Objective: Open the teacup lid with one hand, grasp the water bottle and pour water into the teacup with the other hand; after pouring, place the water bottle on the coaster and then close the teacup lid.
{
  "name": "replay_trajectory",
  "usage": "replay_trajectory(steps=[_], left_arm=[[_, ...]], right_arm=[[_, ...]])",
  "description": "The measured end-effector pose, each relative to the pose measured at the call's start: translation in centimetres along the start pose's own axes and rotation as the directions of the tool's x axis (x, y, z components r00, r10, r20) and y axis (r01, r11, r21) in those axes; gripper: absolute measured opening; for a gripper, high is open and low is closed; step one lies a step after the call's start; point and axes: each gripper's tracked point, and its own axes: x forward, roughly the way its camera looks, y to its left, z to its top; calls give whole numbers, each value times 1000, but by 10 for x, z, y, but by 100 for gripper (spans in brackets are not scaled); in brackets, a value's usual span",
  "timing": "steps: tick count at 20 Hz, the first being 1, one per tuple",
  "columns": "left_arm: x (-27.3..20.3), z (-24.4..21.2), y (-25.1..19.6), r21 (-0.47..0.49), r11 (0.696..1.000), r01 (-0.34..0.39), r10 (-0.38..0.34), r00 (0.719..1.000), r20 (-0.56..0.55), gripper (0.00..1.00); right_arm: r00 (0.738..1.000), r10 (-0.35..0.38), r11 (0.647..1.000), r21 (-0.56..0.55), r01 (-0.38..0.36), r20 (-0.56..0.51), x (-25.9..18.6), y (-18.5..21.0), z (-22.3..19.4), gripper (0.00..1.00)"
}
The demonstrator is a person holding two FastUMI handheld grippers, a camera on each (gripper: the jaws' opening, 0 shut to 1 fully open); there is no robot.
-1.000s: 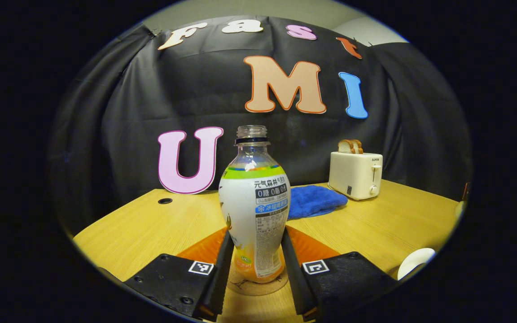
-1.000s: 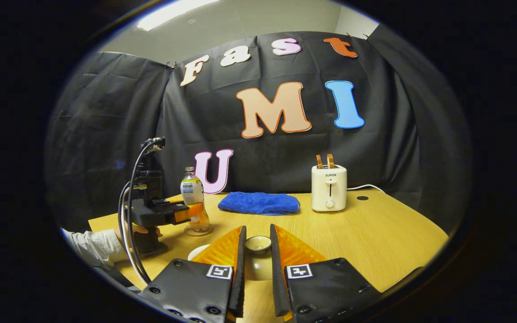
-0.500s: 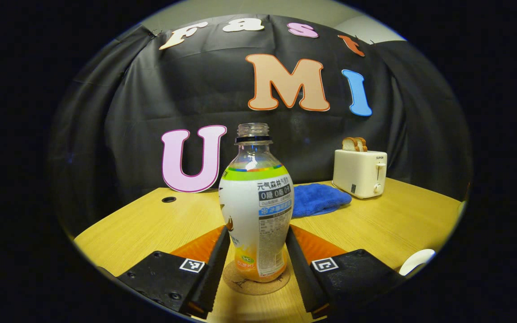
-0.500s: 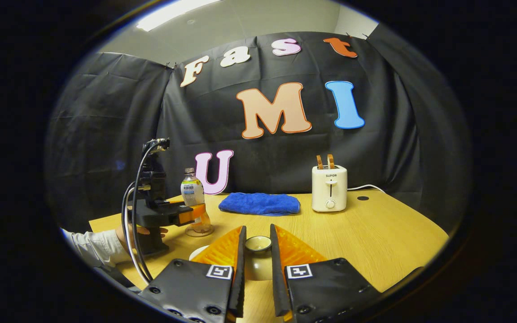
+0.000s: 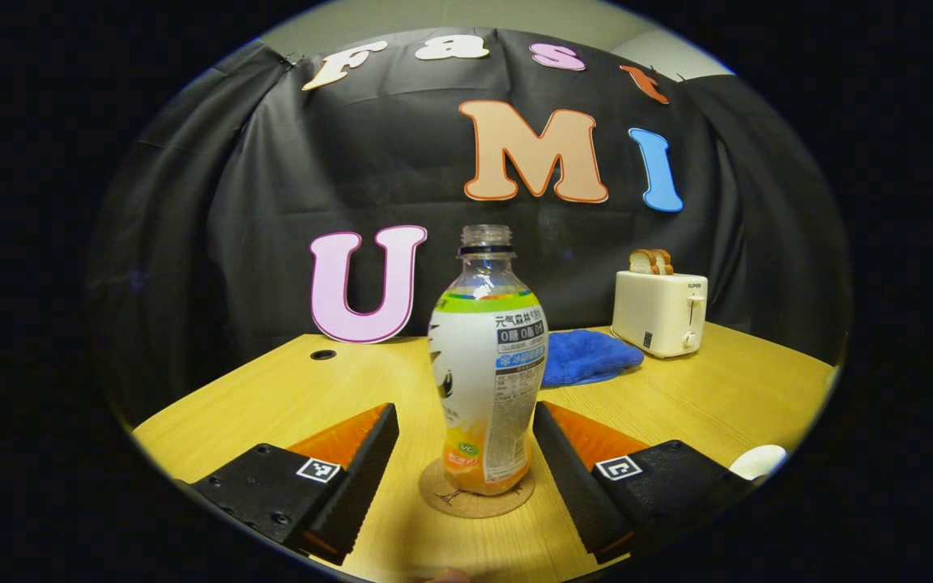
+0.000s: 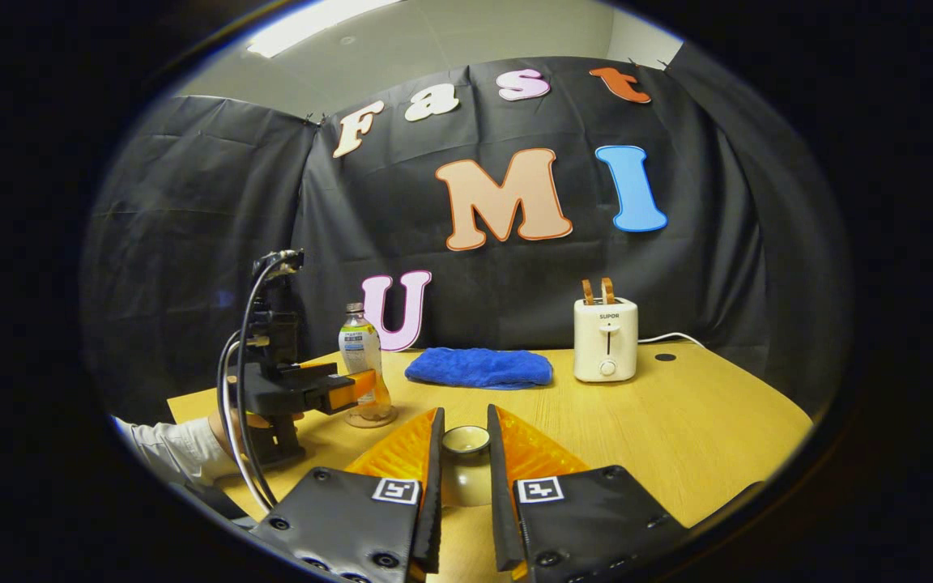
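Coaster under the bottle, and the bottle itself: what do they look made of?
The round tan coaster looks like cork: matte, speckled, thin and flat. The uncapped drink bottle looks like clear plastic, glossy at the neck, with a printed film sleeve around its body; orange liquid shows through near its base.

One bottle (image 5: 487, 368), coaster (image 5: 476, 500), cloth (image 5: 588, 357), toaster (image 5: 661, 312) (perhaps two slices (image 5: 650, 261)).

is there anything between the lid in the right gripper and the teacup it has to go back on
Cannot judge fully: the right gripper is shut on the lid, which hides the table ahead. A white rim at the left gripper view's edge may be the teacup. The water bottle stands off to the side on its coaster.
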Motion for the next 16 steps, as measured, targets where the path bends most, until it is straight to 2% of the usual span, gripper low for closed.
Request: replay_trajectory(steps=[7, 16], left_arm=[[-52, 32, 4, 47, 999, 1, -7, 993, 116, 97], [-85, 37, 4, 29, 999, 21, -25, 987, 156, 97]], right_arm=[[999, 52, 998, 21, -52, 13, 10, 26, -6, 28], [995, 93, 994, 57, -91, -24, 38, 51, -34, 31]])
